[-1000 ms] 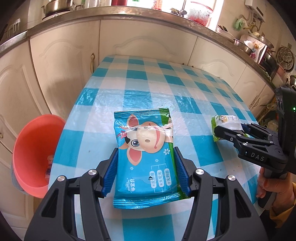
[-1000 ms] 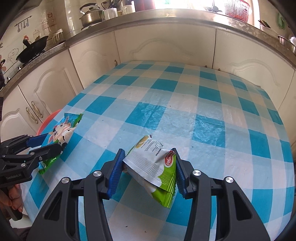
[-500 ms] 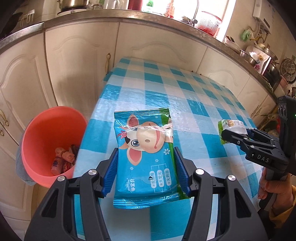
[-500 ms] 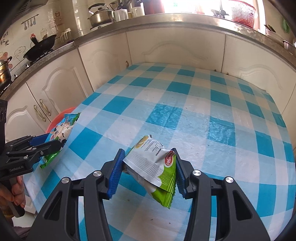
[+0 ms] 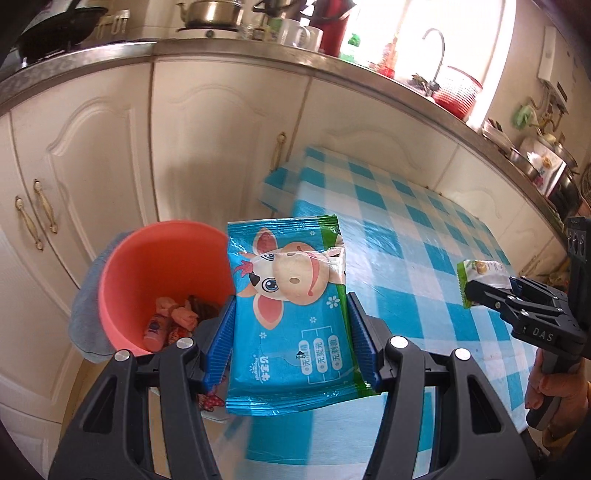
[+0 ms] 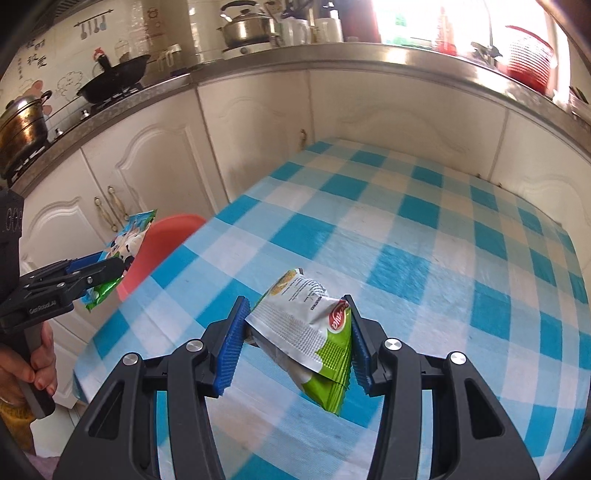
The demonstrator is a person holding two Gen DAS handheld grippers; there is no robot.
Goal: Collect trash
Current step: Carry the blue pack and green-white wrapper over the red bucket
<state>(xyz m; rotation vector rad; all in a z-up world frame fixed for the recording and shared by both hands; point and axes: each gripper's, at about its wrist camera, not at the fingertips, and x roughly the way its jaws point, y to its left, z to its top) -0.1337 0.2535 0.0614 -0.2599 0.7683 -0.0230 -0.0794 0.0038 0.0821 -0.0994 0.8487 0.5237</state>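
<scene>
My left gripper (image 5: pixel 290 332) is shut on a blue wet-wipe pack with a cartoon cow (image 5: pixel 288 310), held flat in the air at the table's left edge, beside the red bin (image 5: pixel 159 266). In the right wrist view that pack (image 6: pixel 125 251) hangs in front of the bin (image 6: pixel 155 247). My right gripper (image 6: pixel 295 339) is shut on a white and green snack bag (image 6: pixel 310 332), held above the checked tablecloth (image 6: pixel 406 240). The same bag (image 5: pixel 480 273) and right gripper (image 5: pixel 491 295) show at the right of the left wrist view.
The bin holds several wrappers (image 5: pixel 177 317) and has a grey cloth (image 5: pixel 86 317) under its rim. White cabinet doors (image 5: pixel 92 155) stand close behind bin and table. Pots (image 6: pixel 243 29) and a wok (image 6: pixel 110 81) line the counter. A hand (image 6: pixel 37 365) grips the left tool.
Both grippers have carried their packs to the left. The left one has left the tabletop and now hangs beside the red bin, whose inside has come into view.
</scene>
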